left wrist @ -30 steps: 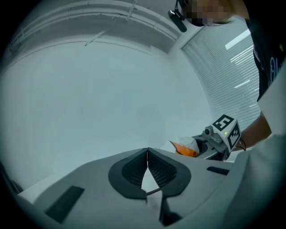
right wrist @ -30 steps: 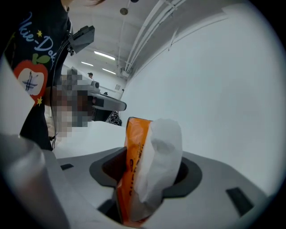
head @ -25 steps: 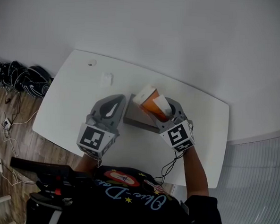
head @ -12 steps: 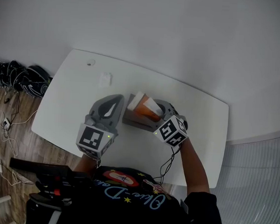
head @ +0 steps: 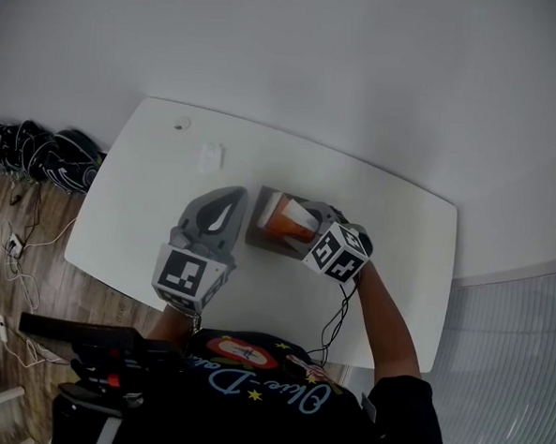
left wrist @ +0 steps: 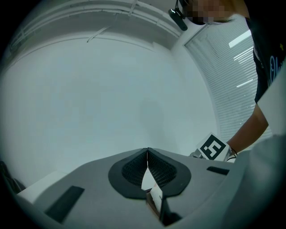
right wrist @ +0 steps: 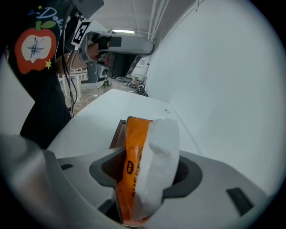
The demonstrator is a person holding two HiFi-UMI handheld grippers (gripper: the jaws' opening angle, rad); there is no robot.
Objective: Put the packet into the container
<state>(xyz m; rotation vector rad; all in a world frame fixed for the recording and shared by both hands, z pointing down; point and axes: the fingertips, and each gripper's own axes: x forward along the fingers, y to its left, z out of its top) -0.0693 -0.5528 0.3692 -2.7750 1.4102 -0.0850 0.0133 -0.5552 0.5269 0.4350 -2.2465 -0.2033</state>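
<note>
An orange and white packet (head: 286, 217) sits between the fingers of my right gripper (head: 295, 217), which is shut on it. The packet tilts down over the open grey container (head: 257, 238) in the middle of the white table (head: 138, 208). In the right gripper view the packet (right wrist: 138, 161) fills the jaws of the right gripper (right wrist: 144, 166), and its far end hides part of the container (right wrist: 117, 133), whose inside is brown. My left gripper (head: 229, 198) rests just left of the container, apart from it. Its tips (left wrist: 147, 154) meet with nothing between them.
A small white item (head: 212, 154) and a round hole (head: 182, 123) lie at the table's far left. Dark gear and cables (head: 47, 155) lie on the wooden floor to the left. A white wall runs behind the table.
My right gripper has swung down and to the left with the packet, bringing it from above the container down over its opening. The left gripper has stayed where it was.
</note>
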